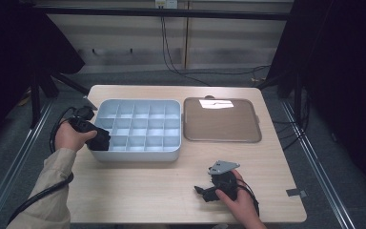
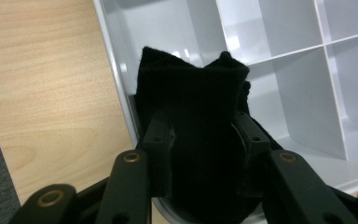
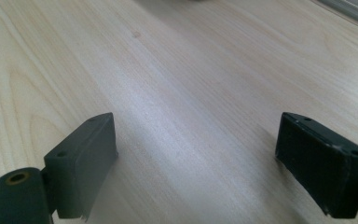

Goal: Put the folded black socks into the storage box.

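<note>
A black folded cloth (image 2: 191, 93) sits in the near-left corner compartment of a light grey divided tray (image 2: 116, 70). My left gripper (image 2: 204, 137) reaches into that corner, its pads against both sides of the cloth. In the high view the left gripper (image 1: 96, 136) and the cloth (image 1: 103, 142) are at the tray's (image 1: 138, 155) near-left corner. My right gripper (image 1: 200, 192) rests low over the bare wooden table near the front edge. In the right gripper view its jaws (image 3: 196, 154) stand wide apart with nothing between them.
A flat brown lid-like tray (image 1: 221, 119) lies to the right of the divided tray. The wooden table (image 1: 143, 186) has bare room in front of both. Cables trail off the left side and across the floor behind the table.
</note>
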`<state>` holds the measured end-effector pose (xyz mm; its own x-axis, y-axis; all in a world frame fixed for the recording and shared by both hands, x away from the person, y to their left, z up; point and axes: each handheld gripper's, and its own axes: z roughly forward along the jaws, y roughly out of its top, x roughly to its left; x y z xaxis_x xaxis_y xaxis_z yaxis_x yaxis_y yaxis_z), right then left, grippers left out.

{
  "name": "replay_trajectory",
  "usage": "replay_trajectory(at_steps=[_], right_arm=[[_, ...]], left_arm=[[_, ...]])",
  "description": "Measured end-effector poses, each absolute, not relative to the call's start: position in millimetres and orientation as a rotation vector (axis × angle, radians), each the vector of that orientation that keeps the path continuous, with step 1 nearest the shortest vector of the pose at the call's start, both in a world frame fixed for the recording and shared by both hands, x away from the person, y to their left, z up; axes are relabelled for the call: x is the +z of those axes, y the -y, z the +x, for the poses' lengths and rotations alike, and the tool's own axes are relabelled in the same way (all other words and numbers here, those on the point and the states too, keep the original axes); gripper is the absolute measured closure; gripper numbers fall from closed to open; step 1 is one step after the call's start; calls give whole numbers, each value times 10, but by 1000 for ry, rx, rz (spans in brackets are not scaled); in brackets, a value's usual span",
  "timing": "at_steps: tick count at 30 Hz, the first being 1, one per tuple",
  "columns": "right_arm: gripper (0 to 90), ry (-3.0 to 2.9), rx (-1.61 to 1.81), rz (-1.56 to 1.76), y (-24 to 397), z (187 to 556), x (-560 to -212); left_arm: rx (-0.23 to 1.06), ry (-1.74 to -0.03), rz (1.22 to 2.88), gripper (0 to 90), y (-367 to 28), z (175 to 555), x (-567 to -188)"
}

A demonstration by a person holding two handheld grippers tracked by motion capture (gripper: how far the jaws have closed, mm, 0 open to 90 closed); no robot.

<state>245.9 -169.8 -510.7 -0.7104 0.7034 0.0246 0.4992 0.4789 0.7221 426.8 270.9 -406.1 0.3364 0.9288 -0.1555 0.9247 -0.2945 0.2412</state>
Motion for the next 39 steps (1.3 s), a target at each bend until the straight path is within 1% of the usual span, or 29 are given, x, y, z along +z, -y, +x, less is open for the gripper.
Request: replay_trajectory(at_steps=[4,15,39], right_arm=[[118,-2454,1062,1024,1698,2459,-5107],[118,-2453,1065,1028,1696,2458,-5107],[118,-2452,1064,1025,1697,2459,-5107]], left_arm=[[19,-1665,2312,611,-2705,4267,-4030],[34,-1665,2298,604,-2750,4268,-3898],[76,-1652,2308,644,-2771,4307,-3530]])
